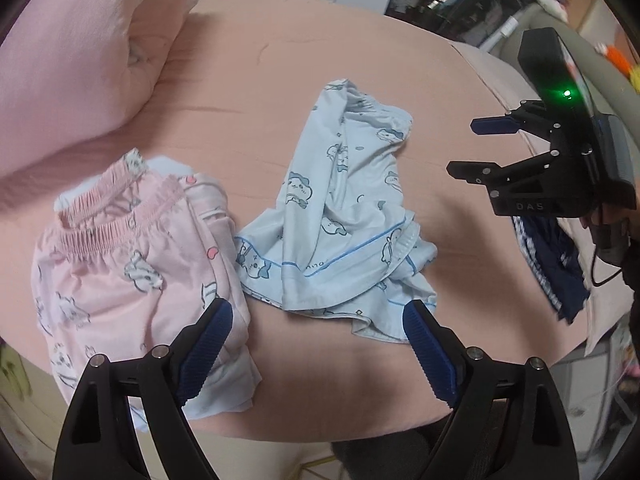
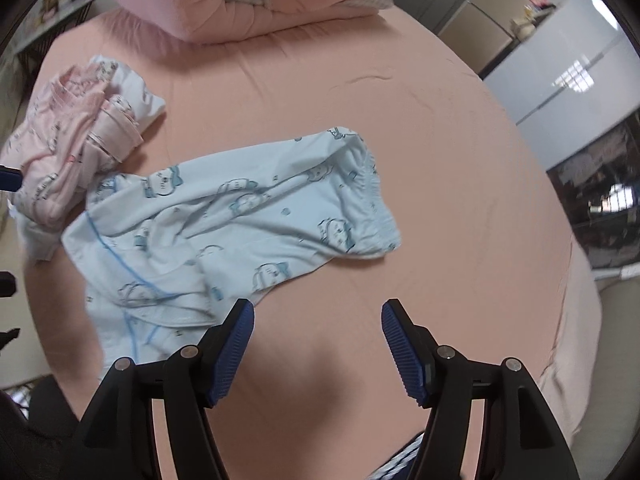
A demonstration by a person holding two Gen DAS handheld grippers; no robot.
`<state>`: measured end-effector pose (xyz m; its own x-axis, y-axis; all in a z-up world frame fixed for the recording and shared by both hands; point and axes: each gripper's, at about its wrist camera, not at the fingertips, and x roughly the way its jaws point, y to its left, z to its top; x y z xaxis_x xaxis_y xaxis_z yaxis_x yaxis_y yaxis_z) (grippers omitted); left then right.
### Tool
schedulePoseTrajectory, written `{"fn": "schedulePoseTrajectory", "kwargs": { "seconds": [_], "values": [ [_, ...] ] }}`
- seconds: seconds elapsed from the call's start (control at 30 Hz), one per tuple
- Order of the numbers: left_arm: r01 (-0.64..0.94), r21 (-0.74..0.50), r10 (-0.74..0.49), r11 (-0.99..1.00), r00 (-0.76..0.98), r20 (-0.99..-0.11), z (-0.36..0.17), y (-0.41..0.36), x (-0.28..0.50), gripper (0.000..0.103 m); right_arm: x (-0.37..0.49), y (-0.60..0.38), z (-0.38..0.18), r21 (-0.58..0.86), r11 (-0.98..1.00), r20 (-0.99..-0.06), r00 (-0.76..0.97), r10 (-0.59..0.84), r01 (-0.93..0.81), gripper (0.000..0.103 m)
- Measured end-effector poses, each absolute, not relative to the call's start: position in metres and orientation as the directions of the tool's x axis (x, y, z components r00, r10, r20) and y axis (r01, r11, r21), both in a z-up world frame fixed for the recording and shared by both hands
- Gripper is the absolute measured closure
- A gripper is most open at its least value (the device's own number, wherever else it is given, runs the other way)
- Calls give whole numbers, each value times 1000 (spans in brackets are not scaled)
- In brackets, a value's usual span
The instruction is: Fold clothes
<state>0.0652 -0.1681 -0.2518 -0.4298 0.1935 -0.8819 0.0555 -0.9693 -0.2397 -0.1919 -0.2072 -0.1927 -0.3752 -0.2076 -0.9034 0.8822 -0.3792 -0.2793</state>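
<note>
"DAS" lettering on right gripper (image 1: 468,148) above blue pyjamas (image 1: 340,216).

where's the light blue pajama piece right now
The light blue pajama piece lies crumpled mid-bed on the pink sheet, just right of the pink shorts in the left wrist view, beyond the open left tongs.

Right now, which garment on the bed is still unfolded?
The light blue pajama piece, sprawled crumpled mid-bed. The pink pajama piece beside it sits in a compact folded stack, and the navy striped garment lies apart at the bed's edge.
</note>
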Motion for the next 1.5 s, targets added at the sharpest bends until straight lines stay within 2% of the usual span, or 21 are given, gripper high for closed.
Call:
{"fn": "schedulePoseTrajectory", "kwargs": {
  "seconds": [0.17, 0.4, 0.6, 0.77, 1.0, 1.4, 1.43, 1.5],
  "values": [
    [-4, -182, 167, -983, -423, -890, -255, -156, 65, 15, -176, -185, -200, -219, -429, -908, -344, -238, 876, 37],
    [-29, -179, 175, -983, -409, -895, -268, -146, 55, 15, -164, -167, -220, -129, -484, -915, -292, -279, 866, 37],
    [-79, -108, 130, -991, -375, -918, -288, -132, 35, 15, -161, -160, -244, -54, -496, -927, -228, -298, 866, 37],
    [-113, -115, 149, -987, -367, -918, -296, -121, 19, 15, -164, -157, -263, 4, -504, -931, -181, -317, 864, 37],
    [-170, -14, 75, -985, -357, -931, -307, -100, -1, 15, -164, -152, -264, 71, -503, -917, -142, -372, 861, 37],
    [-193, -47, 110, -980, -329, -938, -326, -92, -21, 16, -165, -144, -269, 136, -512, -908, -100, -407, 848, 37],
    [-201, -49, 114, -978, -328, -938, -327, -91, -21, 16, -166, -143, -270, 137, -513, -909, -99, -405, 847, 37],
    [-211, -66, 134, -975, -330, -934, -328, -92, -21, 24, -166, -143, -272, 143, -518, -909, -95, -406, 843, 37]
  ]
}}
